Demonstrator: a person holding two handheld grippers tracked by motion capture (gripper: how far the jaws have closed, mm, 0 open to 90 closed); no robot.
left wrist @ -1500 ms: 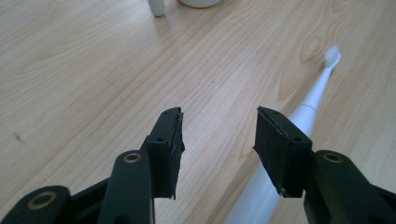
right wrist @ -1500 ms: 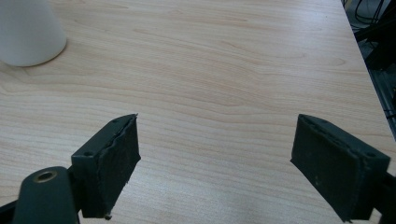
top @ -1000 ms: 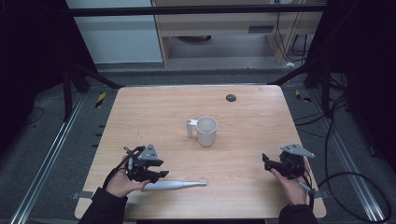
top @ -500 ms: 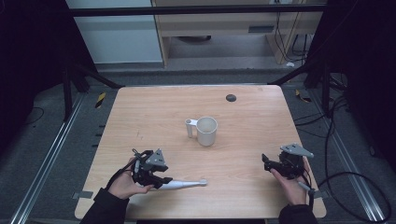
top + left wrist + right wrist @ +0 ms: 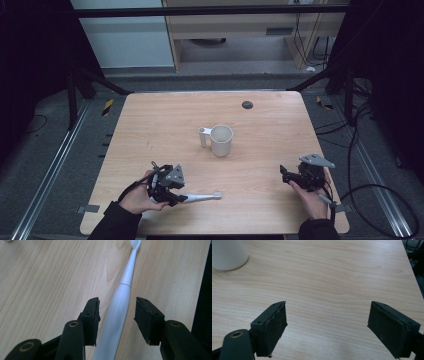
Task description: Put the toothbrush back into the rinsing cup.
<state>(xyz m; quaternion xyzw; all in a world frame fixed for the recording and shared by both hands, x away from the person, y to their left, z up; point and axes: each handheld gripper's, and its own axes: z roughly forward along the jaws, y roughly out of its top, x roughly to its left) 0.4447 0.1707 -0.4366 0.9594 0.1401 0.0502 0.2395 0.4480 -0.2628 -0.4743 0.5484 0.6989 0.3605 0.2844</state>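
The white toothbrush (image 5: 117, 312) lies on the wooden tabletop (image 5: 150, 125) near its front edge, its handle between the spread jaws of the left tongs (image 5: 116, 320), ungripped. The right tongs (image 5: 327, 327) gape empty. The white mug (image 5: 220, 140) shows no lettering.

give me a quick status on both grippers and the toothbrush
Left gripper open, jaws straddling the electric toothbrush handle, not clamped. Right gripper open, over bare table. Toothbrush flat on the table, white mug well clear.
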